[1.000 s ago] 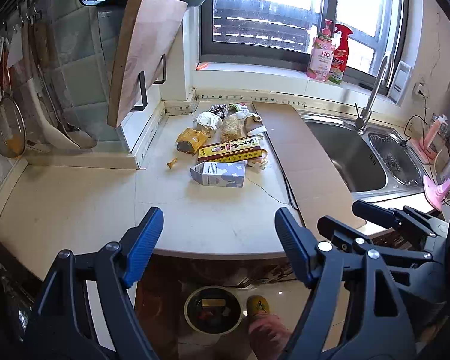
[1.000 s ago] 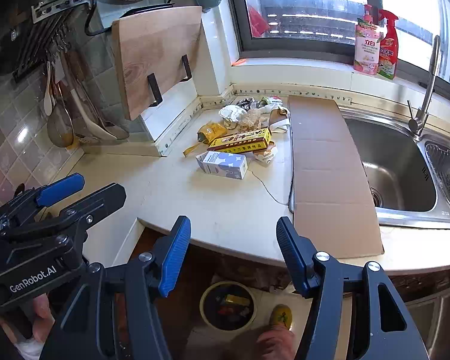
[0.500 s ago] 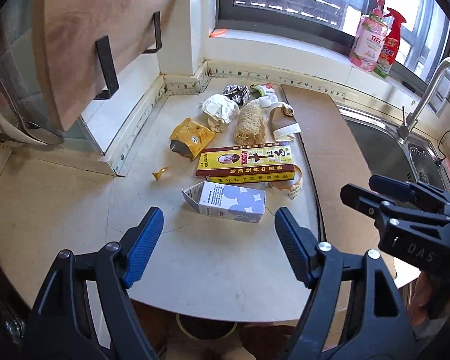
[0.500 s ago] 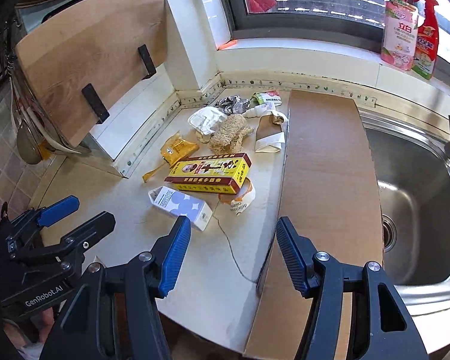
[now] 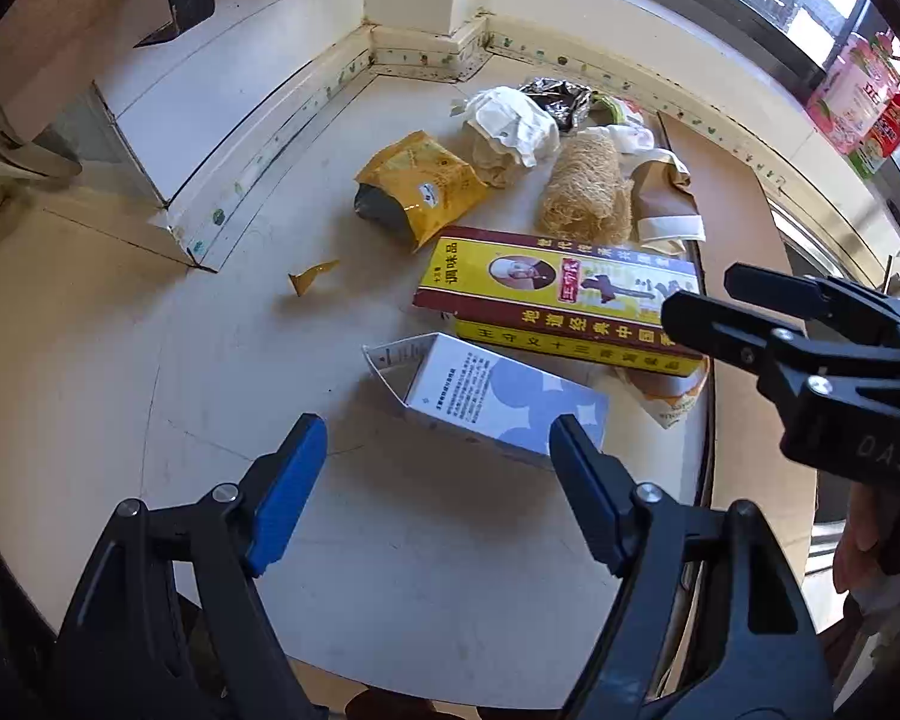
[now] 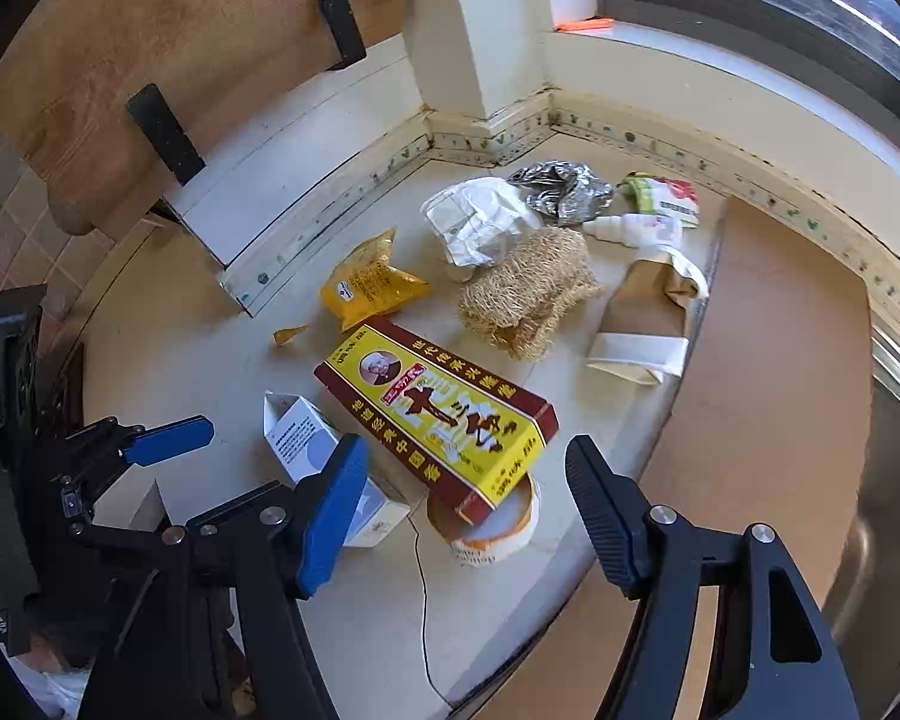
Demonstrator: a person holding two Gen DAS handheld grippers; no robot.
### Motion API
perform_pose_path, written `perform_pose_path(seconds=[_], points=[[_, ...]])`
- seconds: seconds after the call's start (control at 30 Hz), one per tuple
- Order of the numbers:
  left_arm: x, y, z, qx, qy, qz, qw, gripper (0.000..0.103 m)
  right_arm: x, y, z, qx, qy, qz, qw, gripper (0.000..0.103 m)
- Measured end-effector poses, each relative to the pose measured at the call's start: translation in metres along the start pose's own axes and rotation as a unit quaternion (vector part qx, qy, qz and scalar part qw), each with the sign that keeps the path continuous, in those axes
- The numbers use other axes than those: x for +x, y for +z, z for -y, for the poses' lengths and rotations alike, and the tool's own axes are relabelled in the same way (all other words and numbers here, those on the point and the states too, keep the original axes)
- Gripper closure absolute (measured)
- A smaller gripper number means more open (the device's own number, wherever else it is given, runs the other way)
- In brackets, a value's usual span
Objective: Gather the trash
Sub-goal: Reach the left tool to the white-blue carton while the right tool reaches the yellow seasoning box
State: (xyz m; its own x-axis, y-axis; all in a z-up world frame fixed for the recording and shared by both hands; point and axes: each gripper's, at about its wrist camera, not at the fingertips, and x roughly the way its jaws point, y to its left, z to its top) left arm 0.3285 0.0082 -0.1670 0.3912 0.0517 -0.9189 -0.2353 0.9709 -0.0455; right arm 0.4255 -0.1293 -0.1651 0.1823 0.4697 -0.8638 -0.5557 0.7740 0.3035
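Trash heaped on the counter [image 5: 150,360] near its back corner. Nearest: a white and blue carton [image 5: 498,399] lying on its side, open end toward the left, just ahead of the left hand-held gripper [image 5: 438,474]. Behind it, a long yellow and red box [image 5: 555,294] lying flat, one end resting over a crushed paper cup [image 6: 486,525]. Farther back: a yellow snack bag [image 5: 420,192], a small torn yellow scrap [image 5: 312,276] lying apart to its left, a loofah sponge [image 5: 582,192], crumpled white paper [image 5: 513,123], crumpled silver foil [image 5: 555,99], a small white bottle [image 6: 630,229], a green and red wrapper [image 6: 666,195], and a brown paper sleeve [image 6: 645,312] beside a cardboard sheet [image 6: 780,360] spread toward the sink.

Left hand-held gripper released, jaws spread wide, holding nothing, hovering low with the carton just beyond the fingertips. Right hand-held gripper [image 6: 468,516] likewise released and empty, jaws wide, poised above the near end of the yellow and red box and the cup. Wooden cutting board [image 6: 168,36] leaning on the wall at the left.
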Motion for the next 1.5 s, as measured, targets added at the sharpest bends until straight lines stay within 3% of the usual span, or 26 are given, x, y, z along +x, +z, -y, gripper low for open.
perform_pose_path(seconds=[0.23, 0.57, 1.0, 1.37, 1.5], points=[[-0.002, 0.002, -0.009, -0.02, 0.02, -0.007, 0.9996, 0.029, 0.05, 0.027, -0.003, -0.058, 0.037, -0.07, 0.995, 0.032], [-0.005, -0.002, -0.006, -0.024, 0.04, -0.01, 0.9989, 0.029, 0.081, 0.03, -0.025, -0.149, 0.02, -0.124, 0.981, 0.032], [-0.008, 0.001, -0.013, -0.047, 0.051, -0.013, 0.9975, 0.028, 0.052, 0.037, -0.039, -0.197, 0.021, -0.069, 0.978, 0.032], [-0.013, -0.004, -0.026, -0.078, 0.042, -0.023, 0.9958, 0.029, 0.099, 0.042, -0.069, -0.311, 0.015, -0.076, 0.947, 0.03], [-0.014, -0.004, -0.023, -0.08, 0.036, -0.024, 0.9959, 0.029, 0.118, 0.048, -0.074, -0.33, 0.001, -0.102, 0.938, 0.029]])
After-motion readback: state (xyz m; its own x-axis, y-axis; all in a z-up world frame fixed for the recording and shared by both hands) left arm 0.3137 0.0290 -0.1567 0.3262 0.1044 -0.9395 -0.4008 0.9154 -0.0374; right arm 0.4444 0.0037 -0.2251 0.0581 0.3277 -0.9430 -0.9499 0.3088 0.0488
